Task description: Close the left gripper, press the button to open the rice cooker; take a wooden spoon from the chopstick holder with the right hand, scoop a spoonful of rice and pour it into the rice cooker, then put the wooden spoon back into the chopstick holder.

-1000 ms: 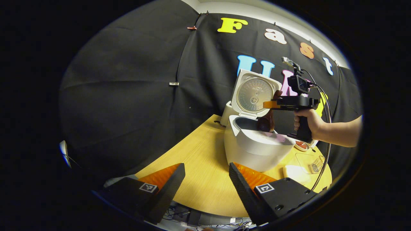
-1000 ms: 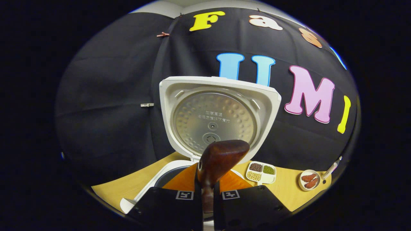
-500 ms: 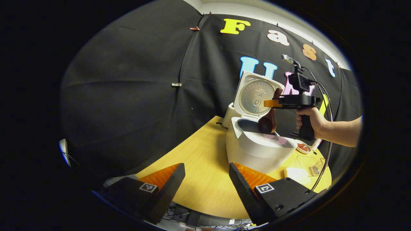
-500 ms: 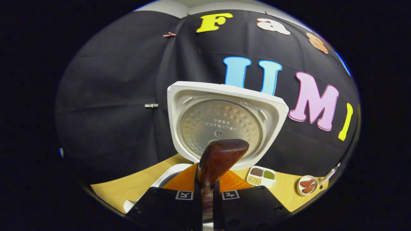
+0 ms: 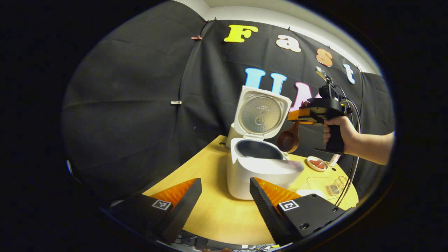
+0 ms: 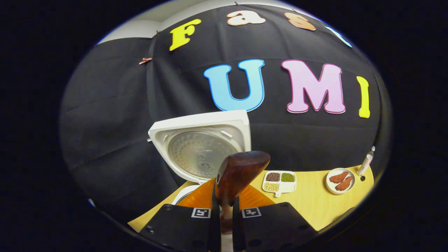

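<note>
The white rice cooker (image 5: 259,171) stands on the wooden table (image 5: 213,217) with its lid (image 5: 262,113) raised, and the pot's inside looks dark. In the left gripper view, my left gripper (image 5: 225,187) hangs open and empty in front of the cooker. Farther off, a hand holds my right gripper (image 5: 294,115) just right of the lid. It is shut on the wooden spoon (image 5: 288,140), whose bowl hangs down beside the cooker's right rim. In the right gripper view, the wooden spoon (image 6: 241,171) stands up between the fingers of my right gripper (image 6: 225,199), with the lid (image 6: 203,150) to the left.
A divided dish of beans (image 6: 280,181), a small plate with red pieces (image 6: 341,180) and a white stick-like object (image 6: 365,162) sit on the table (image 6: 315,204) to the right. A clear container (image 5: 334,187) stands near the table's right edge.
My right gripper has carried the spoon from over the open pot to the right, clear of the rim. The left gripper's view has swung a little to the right.
</note>
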The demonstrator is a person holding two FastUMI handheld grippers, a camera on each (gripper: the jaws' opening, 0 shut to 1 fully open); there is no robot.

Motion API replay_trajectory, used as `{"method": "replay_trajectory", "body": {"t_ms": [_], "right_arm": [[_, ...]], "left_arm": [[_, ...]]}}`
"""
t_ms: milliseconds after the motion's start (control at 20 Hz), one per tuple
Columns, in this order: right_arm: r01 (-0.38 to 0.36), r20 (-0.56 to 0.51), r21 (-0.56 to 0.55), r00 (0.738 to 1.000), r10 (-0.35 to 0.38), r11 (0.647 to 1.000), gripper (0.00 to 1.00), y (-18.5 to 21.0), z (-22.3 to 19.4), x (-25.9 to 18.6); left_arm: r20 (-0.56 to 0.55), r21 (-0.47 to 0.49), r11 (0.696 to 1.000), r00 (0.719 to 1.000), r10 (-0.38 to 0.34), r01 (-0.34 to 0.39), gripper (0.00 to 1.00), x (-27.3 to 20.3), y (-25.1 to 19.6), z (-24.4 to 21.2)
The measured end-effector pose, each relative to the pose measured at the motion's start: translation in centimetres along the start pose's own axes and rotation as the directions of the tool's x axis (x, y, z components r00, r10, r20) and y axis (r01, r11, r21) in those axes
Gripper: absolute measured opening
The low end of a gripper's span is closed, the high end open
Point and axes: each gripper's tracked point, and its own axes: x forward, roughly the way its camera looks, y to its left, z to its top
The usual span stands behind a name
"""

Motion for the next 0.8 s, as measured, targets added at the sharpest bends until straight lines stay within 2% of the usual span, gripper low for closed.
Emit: {"method": "replay_trajectory", "body": {"t_ms": [200, 400, 600, 800], "right_arm": [[0.039, 0.026, 0.031, 0.999, -0.04, 0.999, 0.17, -5.5, 2.5, -3.7], [0.105, 0.057, 0.055, 0.993, -0.108, 0.993, 0.17, -12.7, 4.5, -7.4], [0.178, 0.068, 0.118, 0.98, -0.187, 0.977, 0.17, -20.0, 4.8, -10.9], [0.263, 0.058, 0.137, 0.96, -0.273, 0.955, 0.17, -27.5, 4.0, -14.3]], "left_arm": [[0.029, -0.01, 0.999, 0.999, -0.03, 0.03, 0.95, 0.5, -4.1, 1.7], [0.044, -0.022, 0.998, 0.998, -0.053, 0.054, 0.95, 1.2, -8.6, 2.5], [0.044, -0.059, 0.997, 0.998, -0.044, 0.047, 0.95, 1.4, -11.3, 2.9], [0.047, -0.066, 0.998, 0.999, -0.006, 0.009, 0.95, 1.4, -12.6, 2.8]]}}
